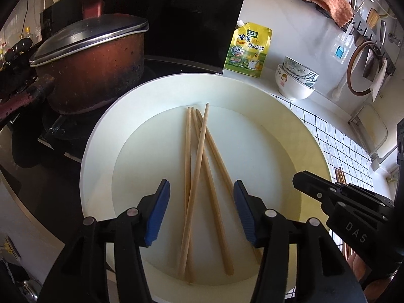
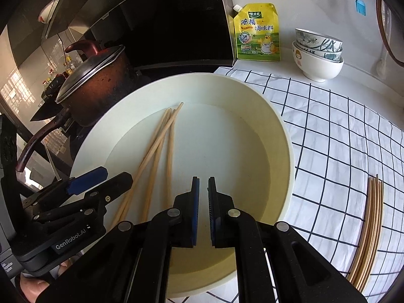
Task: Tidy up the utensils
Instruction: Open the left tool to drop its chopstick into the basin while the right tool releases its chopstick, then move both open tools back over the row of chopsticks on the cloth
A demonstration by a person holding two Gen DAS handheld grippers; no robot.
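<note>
**A:** Left wrist view. What have you got?

**B:** Your left gripper [image 1: 199, 210] sits over the white basin [image 1: 101, 151], jaws spread, blue pads [image 1: 156, 214] clear of everything. Four wooden chopsticks [image 1: 199, 166] lie loose on the basin floor between and below the pads, crossing each other, far tips bunched, near ends fanned out. Nothing is pinched.

**A:** Right side of that view?

**B:** Your right gripper [image 1: 303, 180] pokes in at the near right, over the basin rim. You can't judge its jaws from here. Far left: a brown pot [image 1: 93, 70] with a lid, on the stove. Far right: a yellow seasoning pouch [image 1: 248, 49] and stacked bowls [image 1: 296, 80].

**A:** Right wrist view?

**B:** Your right gripper [image 2: 203, 184] has its jaws pressed almost together, a thin slit between the pads, nothing in it. It hangs over the near middle of the basin [image 2: 285, 151]. The chopsticks [image 2: 156, 156] lie left of it on the basin floor, apart from your pads.

**A:** Anything else?

**B:** Your left gripper [image 2: 101, 176] shows at the near left, one blue pad [image 2: 85, 180] visible, above the near ends of the chopsticks. A second bundle of chopsticks [image 2: 371, 227] lies on the checked cloth [image 2: 328, 139], right of the basin, well apart from both grippers.
</note>
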